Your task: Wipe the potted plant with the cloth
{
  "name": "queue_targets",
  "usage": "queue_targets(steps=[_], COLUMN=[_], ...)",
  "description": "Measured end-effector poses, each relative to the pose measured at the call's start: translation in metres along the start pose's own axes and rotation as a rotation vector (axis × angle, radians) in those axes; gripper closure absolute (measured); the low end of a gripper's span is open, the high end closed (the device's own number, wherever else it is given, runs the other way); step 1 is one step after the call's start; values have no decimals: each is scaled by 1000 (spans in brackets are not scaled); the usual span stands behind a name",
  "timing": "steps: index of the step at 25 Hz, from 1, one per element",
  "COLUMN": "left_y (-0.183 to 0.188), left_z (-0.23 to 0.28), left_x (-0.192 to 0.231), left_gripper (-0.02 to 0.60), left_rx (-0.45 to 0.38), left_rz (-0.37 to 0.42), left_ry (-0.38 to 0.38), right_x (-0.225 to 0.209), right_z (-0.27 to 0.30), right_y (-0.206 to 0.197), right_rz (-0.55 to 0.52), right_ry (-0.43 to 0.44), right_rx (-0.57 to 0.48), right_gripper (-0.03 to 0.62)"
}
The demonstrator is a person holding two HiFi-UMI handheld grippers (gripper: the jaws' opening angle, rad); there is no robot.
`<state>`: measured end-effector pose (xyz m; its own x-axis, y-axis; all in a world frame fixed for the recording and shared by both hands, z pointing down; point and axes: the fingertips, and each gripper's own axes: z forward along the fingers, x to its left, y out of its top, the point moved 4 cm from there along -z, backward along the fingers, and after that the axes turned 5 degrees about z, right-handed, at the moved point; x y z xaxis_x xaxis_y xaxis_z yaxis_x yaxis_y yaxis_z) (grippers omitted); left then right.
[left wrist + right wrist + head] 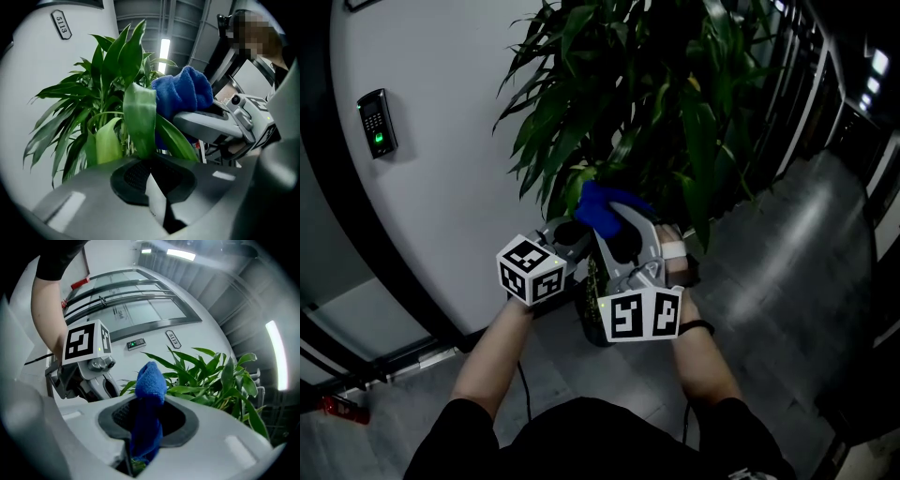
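1. The potted plant [637, 84] stands close to the curved white wall [441, 150]. Its leaves spread above both grippers, and they hide most of the pot. We judge that a hard tug on any one leaf could strain its stem or rock the whole plant.
2. The left gripper [149, 174] has its jaws closed together on a broad green leaf [139, 119], which rises straight out from between the pads. If this grip is too firm, we risk bruising or creasing the leaf at the pinch.
3. The right gripper [145, 420] is clamped tight on the blue cloth [150, 380], with no gap between the jaws. A scrap of green [133, 467] shows low between them. Some leaf may be caught in with the cloth, though we cannot be sure.
4. The cloth stands up in a bunch past the right jaw tips, just beside the held leaf. Only the lower part is gripped, so a dragging stroke could pull it loose or let it slide without wiping.
5. The leaf is the weakest part. If the two grippers move apart along it too fast, or out of line, it could tear between them.
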<state>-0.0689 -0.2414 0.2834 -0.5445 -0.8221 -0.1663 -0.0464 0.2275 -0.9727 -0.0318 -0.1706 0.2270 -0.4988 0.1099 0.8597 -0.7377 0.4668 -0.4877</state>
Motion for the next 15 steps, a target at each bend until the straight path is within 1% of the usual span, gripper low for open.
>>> queue_targets(steps=[4,7,9,15], left_y=[0,-1,-1,2], left_z=[3,1,0,-2], left_x=[-5,-7,-7,-5], left_gripper=[575,575,575,575], left_rx=[-11,-22,-32,-70], left_rz=[13,15,3,-54], left_ry=[-31,-34,-33,-16], right_x=[6,10,12,17], right_z=[-1,-6,-9,-22], right_y=[-2,-4,-7,-15], right_rz=[32,62,76,190], right_ry=[70,101,115,157], right_rx=[-6,-16,-19,-30], right_gripper=[482,482,482,482])
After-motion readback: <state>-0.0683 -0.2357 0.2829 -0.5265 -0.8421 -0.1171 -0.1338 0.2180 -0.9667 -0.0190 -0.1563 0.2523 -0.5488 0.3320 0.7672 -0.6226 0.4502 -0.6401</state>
